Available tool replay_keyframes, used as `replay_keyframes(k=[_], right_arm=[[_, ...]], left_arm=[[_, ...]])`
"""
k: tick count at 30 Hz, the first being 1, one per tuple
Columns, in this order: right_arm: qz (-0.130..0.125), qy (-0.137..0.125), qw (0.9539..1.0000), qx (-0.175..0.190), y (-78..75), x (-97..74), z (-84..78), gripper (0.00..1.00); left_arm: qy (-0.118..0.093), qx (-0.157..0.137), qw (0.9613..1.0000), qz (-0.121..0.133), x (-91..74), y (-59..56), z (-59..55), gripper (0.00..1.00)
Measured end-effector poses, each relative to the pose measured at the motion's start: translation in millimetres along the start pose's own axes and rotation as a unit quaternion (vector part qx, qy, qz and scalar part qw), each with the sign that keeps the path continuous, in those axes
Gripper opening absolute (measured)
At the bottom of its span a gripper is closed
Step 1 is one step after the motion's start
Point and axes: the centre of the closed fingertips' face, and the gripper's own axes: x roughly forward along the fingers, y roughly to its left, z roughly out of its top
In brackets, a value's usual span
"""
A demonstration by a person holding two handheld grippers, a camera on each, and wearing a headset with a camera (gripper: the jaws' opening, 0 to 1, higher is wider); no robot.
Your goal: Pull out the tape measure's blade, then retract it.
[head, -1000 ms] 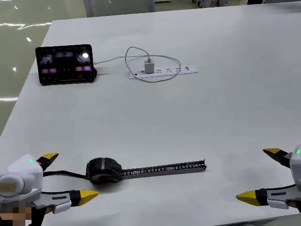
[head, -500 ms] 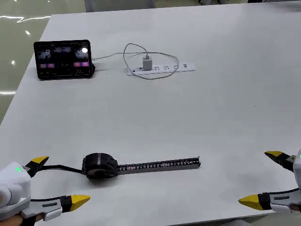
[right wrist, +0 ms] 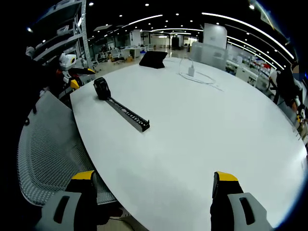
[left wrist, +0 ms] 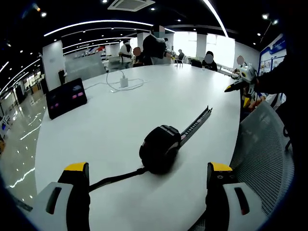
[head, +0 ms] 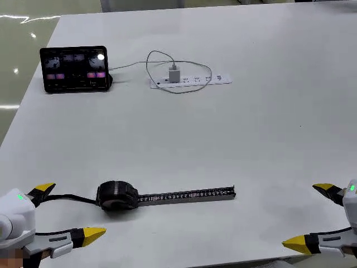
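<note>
Here, the tape measure (head: 117, 195) is lying on the white table (head: 251, 128), close to the near edge, and its blade (head: 187, 195) is sticking out flat to the right. A black strap (head: 70, 197) is running from the case toward the left gripper (head: 72, 209). This gripper is hovering just left of the case, not touching it. Its yellow-tipped jaws are standing wide apart with nothing between them. The right gripper (head: 305, 215) is hovering at the right end of the near edge, well apart from the blade's tip. Its jaws are also spread wide and holding nothing. Only bare table is lying between it and the tip.

Far behind, a tablet (head: 75, 69) is standing with its screen lit. Near it a power strip (head: 192, 81) is lying with a white charger (head: 174, 74) plugged in, and a thin cable (head: 162, 60) is looping from the charger to the tablet. All of these are sitting well apart from the tape measure.

The left gripper view is looking along the strap at the case from close, with the blade running away behind it. It is also showing a grey mesh chair (left wrist: 262, 144) at the table's edge and several people at the far end of the room. The right gripper view is meeting the blade's hooked tip first, with the case beyond it, and is showing metal shelves (right wrist: 62, 29) at the left.
</note>
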Motion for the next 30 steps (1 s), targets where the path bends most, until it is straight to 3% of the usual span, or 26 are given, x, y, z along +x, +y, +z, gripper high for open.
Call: replay_keyframes(k=[7,9,12,17,20,22,24,30], right_arm=[[0.01,0.016,0.9995,-0.024,-1.8,0.9,0.4,0.99],[0.017,0.019,0.9994,-0.025,-0.7,-1.3,5.4,0.99],[0.028,0.03,0.9977,-0.054,-2.3,0.1,10.8,0.99],[0.038,0.031,0.9962,-0.072,1.4,4.2,25.9,0.99],[0.05,0.047,0.9906,-0.118,8.6,9.5,32.0,0.99],[0.053,0.043,0.9875,-0.142,9.6,12.6,37.9,0.99],[0.069,0.056,0.9859,-0.142,14.5,16.1,40.3,0.99],[0.084,0.071,0.9787,-0.174,4.8,32.1,53.2,0.99]], left_arm=[[0.013,0.002,0.9998,0.013,0.9,5.4,3.2,0.99],[0.011,-0.01,0.9995,0.028,-4.6,8.2,7.3,0.99],[-0.004,-0.017,0.9991,0.038,-9.2,5.8,16.7,0.99],[0.012,-0.011,0.9991,0.039,0.3,1.6,14.4,0.99],[0.004,-0.013,0.9988,0.046,4.5,-3.2,22.7,0.99],[0.004,-0.018,0.9988,0.045,7.8,-6.1,24.8,0.99],[-0.004,-0.033,0.9982,0.05,13.0,-8.3,28.1,0.99],[-0.008,-0.063,0.9964,0.056,30.6,-17.3,31.8,0.99]])
